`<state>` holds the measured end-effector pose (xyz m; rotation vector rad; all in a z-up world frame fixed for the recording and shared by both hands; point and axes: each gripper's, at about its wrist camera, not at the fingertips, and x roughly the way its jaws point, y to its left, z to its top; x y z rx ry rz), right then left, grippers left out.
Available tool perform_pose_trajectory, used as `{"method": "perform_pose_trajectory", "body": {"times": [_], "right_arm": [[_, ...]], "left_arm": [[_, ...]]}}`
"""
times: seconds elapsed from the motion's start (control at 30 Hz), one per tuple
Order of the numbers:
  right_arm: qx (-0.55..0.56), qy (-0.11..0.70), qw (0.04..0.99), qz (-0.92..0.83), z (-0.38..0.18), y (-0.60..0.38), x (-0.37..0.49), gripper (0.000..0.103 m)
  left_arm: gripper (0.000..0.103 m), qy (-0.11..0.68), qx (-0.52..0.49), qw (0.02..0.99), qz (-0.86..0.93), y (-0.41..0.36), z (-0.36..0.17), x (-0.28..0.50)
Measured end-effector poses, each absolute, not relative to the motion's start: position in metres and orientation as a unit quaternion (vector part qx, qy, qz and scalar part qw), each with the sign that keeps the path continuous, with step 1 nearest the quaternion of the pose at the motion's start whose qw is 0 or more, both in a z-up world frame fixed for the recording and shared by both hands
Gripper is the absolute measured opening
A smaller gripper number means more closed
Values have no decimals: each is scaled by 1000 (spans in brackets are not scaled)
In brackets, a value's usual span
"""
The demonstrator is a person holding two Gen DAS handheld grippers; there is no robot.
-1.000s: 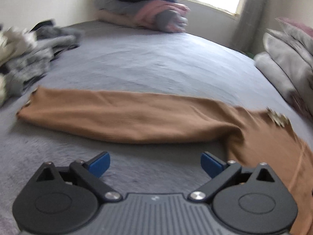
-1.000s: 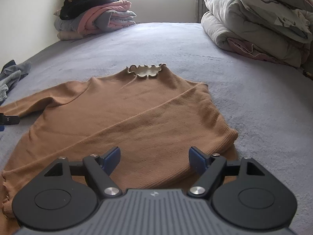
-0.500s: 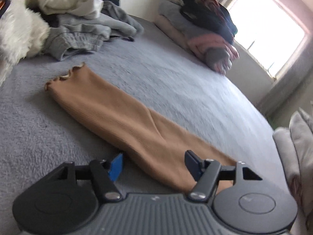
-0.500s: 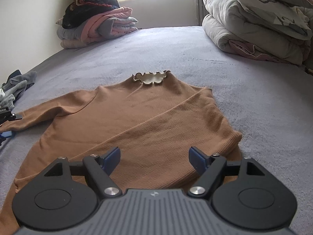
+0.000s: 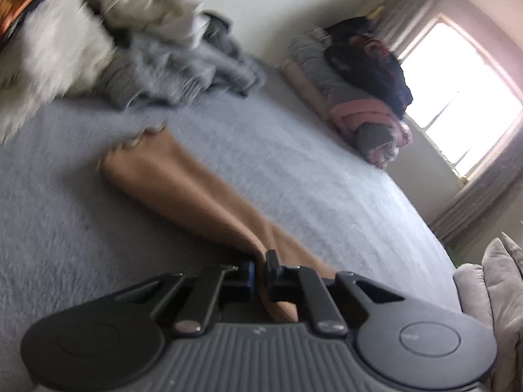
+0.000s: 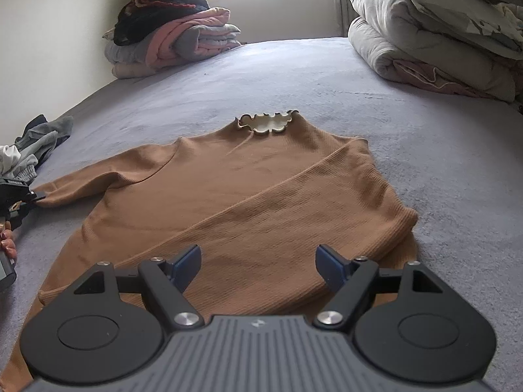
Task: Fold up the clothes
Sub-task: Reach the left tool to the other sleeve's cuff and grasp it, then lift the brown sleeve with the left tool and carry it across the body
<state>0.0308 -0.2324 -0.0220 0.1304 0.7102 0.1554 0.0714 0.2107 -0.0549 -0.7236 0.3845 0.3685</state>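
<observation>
A brown ribbed sweater [image 6: 248, 196] lies flat on the grey bed [image 6: 327, 75], its frilled cream collar [image 6: 266, 121] pointing away. One sleeve is folded slantwise across the body. The other sleeve [image 5: 183, 189] stretches out to the left and ends in a frilled cuff [image 5: 137, 140]. My left gripper [image 5: 261, 263] has its jaws closing tight on a pinch of this sleeve near its middle, pads pressing the fabric. In the right wrist view the left gripper [image 6: 16, 196] shows at the left edge. My right gripper [image 6: 258, 259] hovers open over the sweater's hem, nothing between its fingers.
A stack of folded clothes [image 6: 170, 42] sits at the far left corner by the window. Rolled duvets [image 6: 434, 32] are piled along the right side. A loose heap of grey and white garments [image 5: 147, 49] lies beyond the cuff. A person's hand [image 6: 8, 245] holds the left gripper.
My left gripper rolled, moved onto the outstretched sleeve and went from wide open to shut on it. The right gripper has stayed open over the hem.
</observation>
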Motion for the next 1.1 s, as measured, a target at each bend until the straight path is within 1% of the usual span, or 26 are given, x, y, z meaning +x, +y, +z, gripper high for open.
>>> {"method": "perform_pose_trajectory", "body": {"times": [0.27, 0.43, 0.73, 0.97, 1.1], "right_arm": [[64, 344, 933, 84, -20, -229, 29, 80], [63, 341, 933, 91, -17, -225, 28, 80], [92, 329, 935, 91, -8, -239, 29, 80], [117, 339, 930, 79, -2, -257, 35, 80], [152, 338, 926, 72, 1, -272, 34, 80]], "left_arm": [[6, 88, -295, 947, 90, 181, -12, 61], [6, 64, -273, 960, 1, 152, 6, 55], [6, 64, -215, 964, -141, 77, 28, 57], [6, 104, -180, 950, -232, 14, 21, 61], [6, 133, -157, 938, -280, -15, 11, 61]]}}
